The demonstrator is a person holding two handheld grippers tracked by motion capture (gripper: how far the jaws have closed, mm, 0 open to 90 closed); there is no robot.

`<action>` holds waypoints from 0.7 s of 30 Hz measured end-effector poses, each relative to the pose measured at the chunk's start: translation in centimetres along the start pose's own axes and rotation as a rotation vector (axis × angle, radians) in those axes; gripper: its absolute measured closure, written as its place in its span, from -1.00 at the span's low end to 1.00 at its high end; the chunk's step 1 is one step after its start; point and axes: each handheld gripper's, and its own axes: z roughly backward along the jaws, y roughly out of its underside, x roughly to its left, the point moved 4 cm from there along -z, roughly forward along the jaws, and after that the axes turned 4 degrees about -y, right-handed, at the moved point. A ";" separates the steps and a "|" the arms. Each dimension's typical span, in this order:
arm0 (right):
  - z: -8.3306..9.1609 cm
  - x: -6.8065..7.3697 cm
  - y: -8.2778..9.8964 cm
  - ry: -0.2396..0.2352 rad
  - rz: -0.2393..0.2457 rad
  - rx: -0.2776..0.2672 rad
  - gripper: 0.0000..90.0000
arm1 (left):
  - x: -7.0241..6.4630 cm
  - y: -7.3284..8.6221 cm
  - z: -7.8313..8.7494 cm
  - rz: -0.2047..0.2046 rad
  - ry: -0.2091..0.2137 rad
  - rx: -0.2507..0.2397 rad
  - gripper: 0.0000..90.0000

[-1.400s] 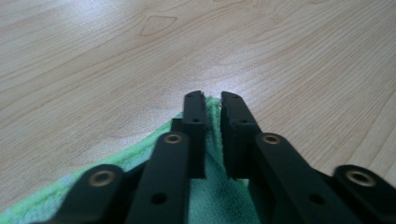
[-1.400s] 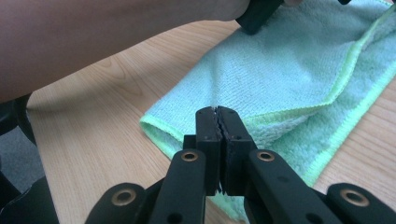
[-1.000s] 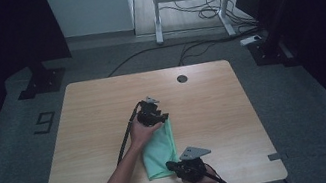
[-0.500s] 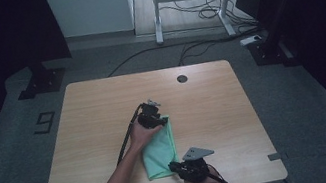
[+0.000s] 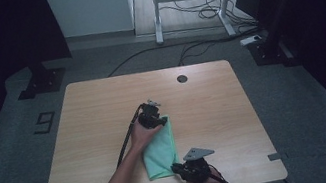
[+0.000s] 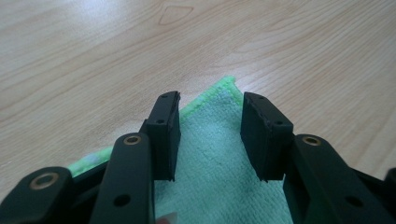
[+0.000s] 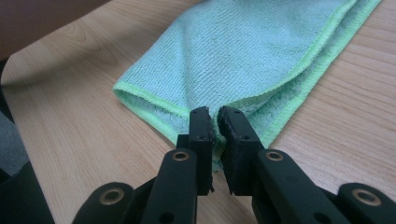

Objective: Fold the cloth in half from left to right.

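The right gripper (image 7: 214, 116) has just let its jaws out a touch, yet they sit nearly together on the near edge of the green cloth (image 5: 161, 147), so the hold looks kept, not given up. The left gripper (image 6: 210, 133) stands half open over the cloth's far corner, its pads off the fabric; it has slid slightly nearer that corner. The folded cloth lies close to the table's (image 5: 102, 102) front edge, right of middle. Bare wood opens toward the far and left edges.
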 end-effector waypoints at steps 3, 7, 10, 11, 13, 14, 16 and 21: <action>0.4 -0.2 0.1 0.002 -0.004 0.000 0.76 | 0.0 -0.1 1.2 -0.022 0.008 -0.014 0.27; 1.0 -0.1 0.1 0.055 0.012 -0.021 0.45 | 0.0 0.2 3.2 -0.034 0.014 -0.038 0.27; 1.6 0.0 -0.4 0.088 0.036 -0.054 0.35 | 0.0 0.5 4.0 -0.044 0.014 -0.048 0.27; 1.8 0.1 -0.6 0.090 0.041 -0.062 0.35 | 0.1 0.9 4.6 -0.053 0.018 -0.039 0.26; 1.9 0.2 -0.8 0.094 0.046 -0.068 0.34 | 0.3 1.2 4.8 -0.058 0.014 -0.034 0.26; 2.1 0.3 -1.2 0.099 0.055 -0.078 0.32 | 0.5 1.4 5.0 -0.059 0.010 -0.029 0.26; 2.1 0.6 -2.2 0.107 0.079 -0.095 0.31 | 1.0 1.9 4.9 -0.053 0.006 -0.008 0.26; 0.5 0.8 -3.3 0.058 0.117 -0.068 0.32 | 1.7 2.8 4.9 -0.059 -0.005 0.011 0.21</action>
